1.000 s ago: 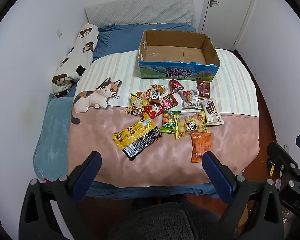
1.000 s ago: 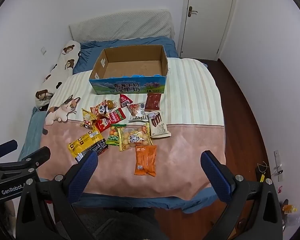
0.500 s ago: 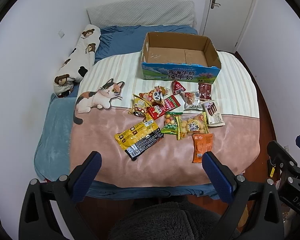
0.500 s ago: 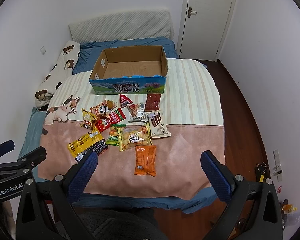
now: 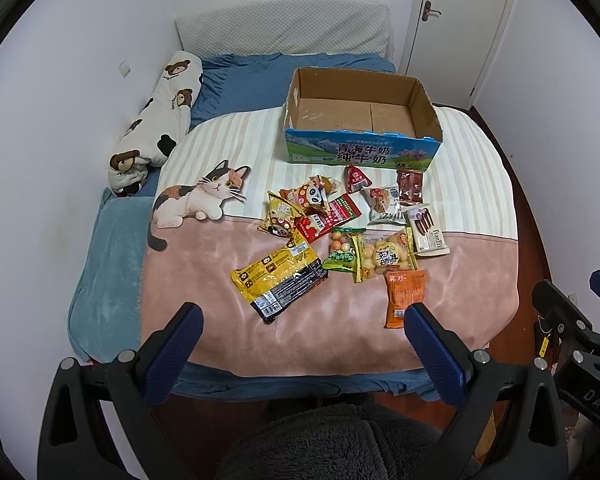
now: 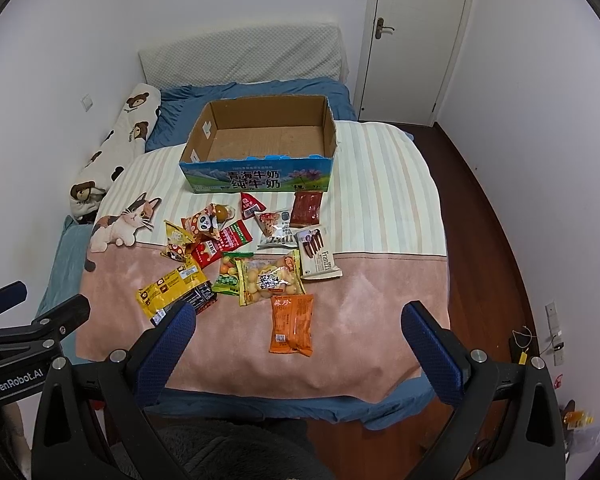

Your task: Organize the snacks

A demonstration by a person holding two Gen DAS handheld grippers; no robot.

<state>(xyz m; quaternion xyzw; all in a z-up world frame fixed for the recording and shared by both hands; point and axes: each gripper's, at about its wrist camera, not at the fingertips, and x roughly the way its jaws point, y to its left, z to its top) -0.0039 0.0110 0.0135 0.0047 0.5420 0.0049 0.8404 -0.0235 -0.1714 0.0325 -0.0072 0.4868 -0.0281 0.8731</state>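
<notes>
Centrally, a bed (image 5: 112,248) carried an empty cardboard box (image 5: 362,120) in the upper middle of the frame, a bear-print pillow (image 5: 156,120) at upper left. Snack packets (image 5: 340,232) lay scattered below the box, nothing covering them. Left gripper (image 5: 300,344) and right gripper (image 6: 298,344), fingers spread wide and empty, hung at lower frame, short of the packets.

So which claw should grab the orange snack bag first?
Probably the right claw: the orange bag lies centred between its open fingers. From the left claw it sits off to the right, with the yellow packet ahead instead.
</notes>
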